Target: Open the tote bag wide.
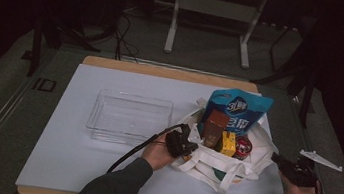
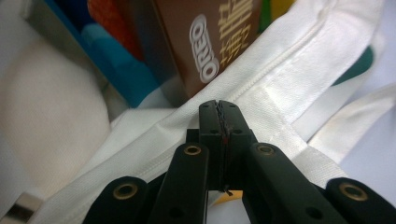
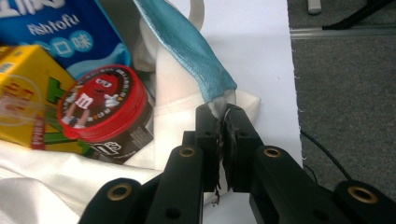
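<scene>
White tote bag [image 1: 232, 160] sits on the table [image 1: 76, 160], between the 2 grippers, packed with goods. Left gripper [image 1: 185, 141] at the bag's near-left rim, jaws together; in the left gripper view the fabric edge [image 2: 261, 88] lies just past the tips, and whether any cloth is pinched I cannot tell. Right gripper [image 3: 223, 116] at the bag's right side, jaws clamped on a fold of cloth with a teal lining [image 3: 191, 51]. Just left of those jaws: red-lidded candy tub [image 3: 100, 102], yellow carton [image 3: 28, 102]. Ahead of the left jaws: brown cookie box [image 2: 205, 42]. Clear tray [image 1: 129, 116] stands well left of the bag. Judgement: cloth is soft and limp, load probably moderately heavy and top-heavy with the tall blue pouch [image 1: 239, 108]; grip stitched hems or handles.
</scene>
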A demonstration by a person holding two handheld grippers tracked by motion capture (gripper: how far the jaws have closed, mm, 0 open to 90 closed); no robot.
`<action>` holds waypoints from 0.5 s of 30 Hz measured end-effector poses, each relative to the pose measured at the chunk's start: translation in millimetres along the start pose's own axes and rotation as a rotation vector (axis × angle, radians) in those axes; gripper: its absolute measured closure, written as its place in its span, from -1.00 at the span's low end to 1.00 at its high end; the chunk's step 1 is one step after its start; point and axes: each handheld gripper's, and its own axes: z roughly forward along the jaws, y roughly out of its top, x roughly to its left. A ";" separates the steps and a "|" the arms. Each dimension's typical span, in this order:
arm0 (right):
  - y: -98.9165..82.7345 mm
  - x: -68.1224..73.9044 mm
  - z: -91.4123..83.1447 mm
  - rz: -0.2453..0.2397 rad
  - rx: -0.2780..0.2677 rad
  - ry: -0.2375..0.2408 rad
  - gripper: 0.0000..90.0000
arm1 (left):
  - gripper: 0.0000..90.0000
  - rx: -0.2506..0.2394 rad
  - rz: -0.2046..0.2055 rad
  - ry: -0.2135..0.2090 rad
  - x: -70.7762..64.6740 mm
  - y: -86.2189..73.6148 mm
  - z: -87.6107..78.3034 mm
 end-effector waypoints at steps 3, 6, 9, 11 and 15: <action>-1.2 -1.9 6.1 0.006 0.014 -0.002 0.92 | 0.99 0.002 -0.016 0.001 1.1 -2.3 4.6; -3.7 -5.5 13.2 0.016 0.036 -0.003 0.92 | 0.99 0.002 -0.036 -0.010 3.6 -5.1 9.0; -7.5 -10.1 21.1 0.030 0.056 0.000 0.92 | 0.99 0.002 -0.061 -0.021 6.8 -7.5 12.3; -8.7 -11.9 24.1 0.039 0.065 0.002 0.92 | 0.99 0.001 -0.073 -0.026 7.3 -7.6 11.9; -5.8 -9.9 20.1 0.023 0.059 0.001 0.88 | 0.89 -0.012 -0.071 -0.042 6.5 -6.2 3.4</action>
